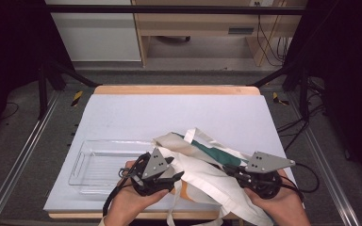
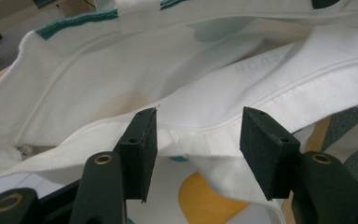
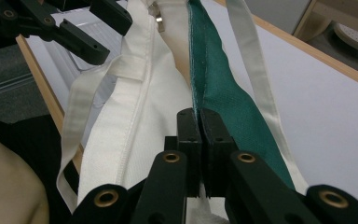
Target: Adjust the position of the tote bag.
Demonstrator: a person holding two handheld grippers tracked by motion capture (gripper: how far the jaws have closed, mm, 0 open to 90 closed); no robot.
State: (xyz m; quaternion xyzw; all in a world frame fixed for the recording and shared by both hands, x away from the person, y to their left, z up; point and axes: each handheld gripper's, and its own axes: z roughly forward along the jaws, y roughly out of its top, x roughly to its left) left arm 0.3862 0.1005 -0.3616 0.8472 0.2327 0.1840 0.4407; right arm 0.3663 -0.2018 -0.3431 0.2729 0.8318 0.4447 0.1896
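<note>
Tote bag [image 1: 202, 162] lies crumpled at the near edge of the table [image 1: 122, 113], just right of a clear tray [image 1: 99, 165], one strap hanging off the front. Right gripper [image 3: 199, 116] is clamped shut on the bag's rim where the green lining [image 3: 219, 88] meets the white cloth; jaws pressed together, fabric pinched between. Left gripper [image 2: 198, 140] has its jaws apart, the white hem [image 2: 205, 133] lying between the pads [image 2: 145, 149] and not pressed by them.

Step in hand, as I read it: get a second hold on the opposite rim so the mouth can be spread.

To do it well: keep the right clamp steady as the anchor. Push the left jaws further over the hem so both pads cover the stitched fold, not only the edge. Take one layer only, not the layer under it or the strap [image 3: 256, 70]. Close fully before pulling. Then pull apart gently, or the cloth may slip from the right pinch.
</note>
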